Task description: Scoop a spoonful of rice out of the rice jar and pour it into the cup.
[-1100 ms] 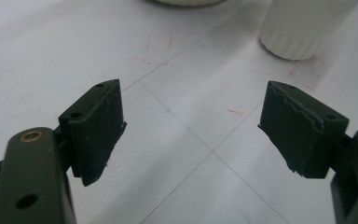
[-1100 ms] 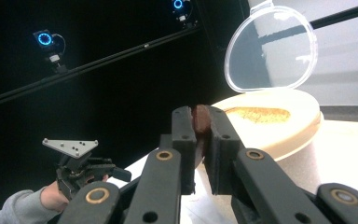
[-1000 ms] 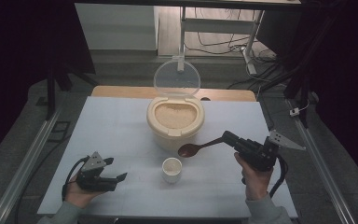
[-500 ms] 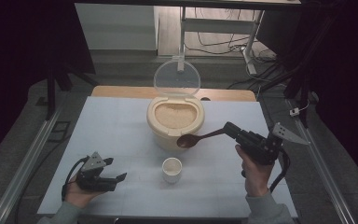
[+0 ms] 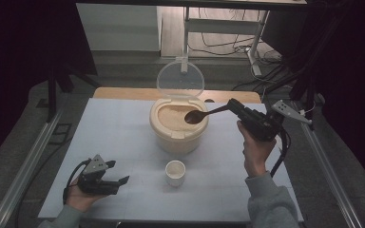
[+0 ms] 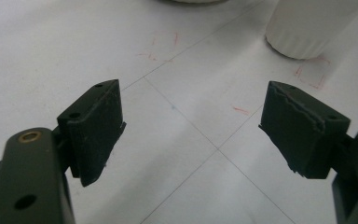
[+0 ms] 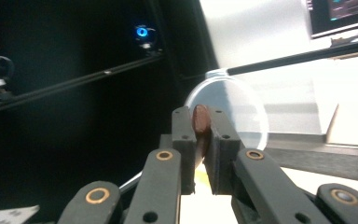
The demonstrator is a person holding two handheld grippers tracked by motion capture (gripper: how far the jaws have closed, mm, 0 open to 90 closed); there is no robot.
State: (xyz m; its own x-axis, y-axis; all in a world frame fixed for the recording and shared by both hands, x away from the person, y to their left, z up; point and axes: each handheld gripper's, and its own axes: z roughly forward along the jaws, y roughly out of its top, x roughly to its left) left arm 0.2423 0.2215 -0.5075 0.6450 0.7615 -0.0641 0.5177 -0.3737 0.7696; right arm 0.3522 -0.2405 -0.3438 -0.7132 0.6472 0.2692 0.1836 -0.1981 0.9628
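Right gripper (image 5: 235, 108) had come up off the bench (image 5: 119, 128) and swung in toward the pot (image 5: 178, 124). A second back its spoon (image 5: 204, 114) hung low between pot and cup (image 5: 175, 172); now the spoon bowl sat over the pot's right rim, above the grain (image 5: 171, 116). Jaws were clamped tight on the spoon handle, no change in grip. In the right gripper view the brown handle end (image 7: 200, 120) was pinched between both pads, poking up past the tips, with the clear lid (image 7: 235, 109) beyond the jaws.

Left gripper (image 5: 105, 179) hadn't moved: it rested low on the bench at the near left, jaws wide, nothing between them. Its own view showed bare bench between the pads and the cup base (image 6: 307, 28) up ahead, off the right pad (image 6: 300, 126).

My read: this was the approach for a scoop, spoon lined up to dip into the grain, cup waiting as the likely target. No scoop made yet, judging by the height of the spoon.

Hard to tell:
- whether the spoon bowl was empty or loaded; too dark and small in the high view
- whether the bowl touched the rim or hovered just above
- the cup's inside, it looked empty but was too small to say
- the spoon bowl in the right gripper view, hidden below the jaws
- the cup top in the left gripper view, cut off by the frame edge
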